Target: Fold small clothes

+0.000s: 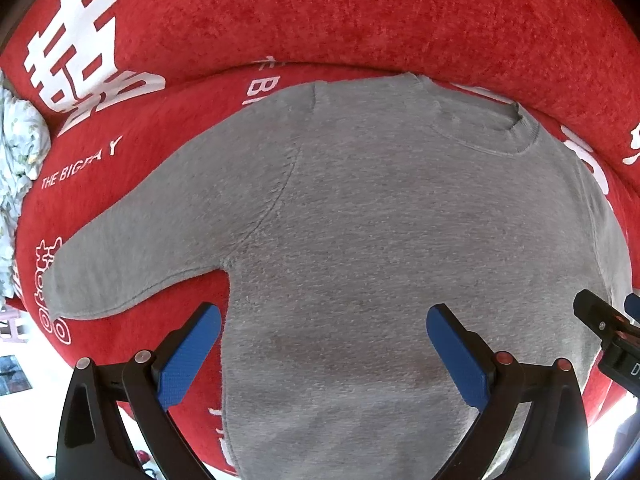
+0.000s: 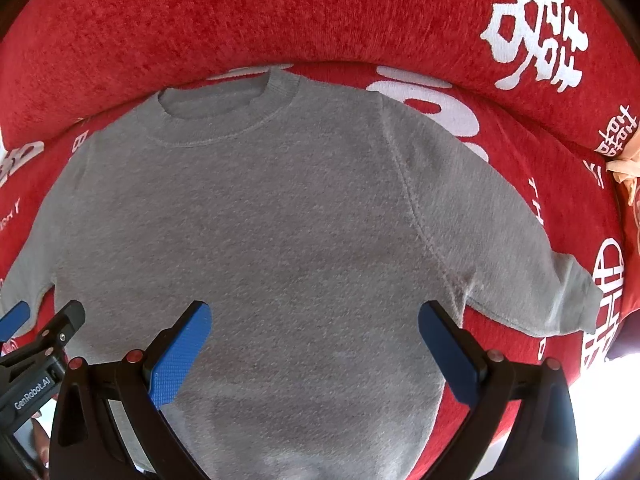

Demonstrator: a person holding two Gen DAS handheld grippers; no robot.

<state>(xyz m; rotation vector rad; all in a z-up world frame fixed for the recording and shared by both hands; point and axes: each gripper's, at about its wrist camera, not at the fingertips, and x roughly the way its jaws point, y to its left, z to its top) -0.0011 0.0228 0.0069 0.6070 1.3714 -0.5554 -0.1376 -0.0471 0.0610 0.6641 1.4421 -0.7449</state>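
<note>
Bright, even daylight throughout; soft, faint shadows only. Blown-out white glare at lower left of left wrist view and lower right of right wrist view. Strong fisheye bending, dark vignette in corners. Sharp centre focus on grey knitted short-sleeved top point(image 1: 360, 240).

A small sweater point(image 1: 360, 240) lies flat on a sofa seat point(image 1: 160, 152), collar point(image 2: 224, 120) toward the backrest cushion point(image 1: 360, 12) behind it, sleeves spread left and right. The left claw point(image 1: 324, 344) and right claw point(image 2: 314, 340) hover side by side, spread wide, above the sweater's lower body, nearest the viewer.
</note>
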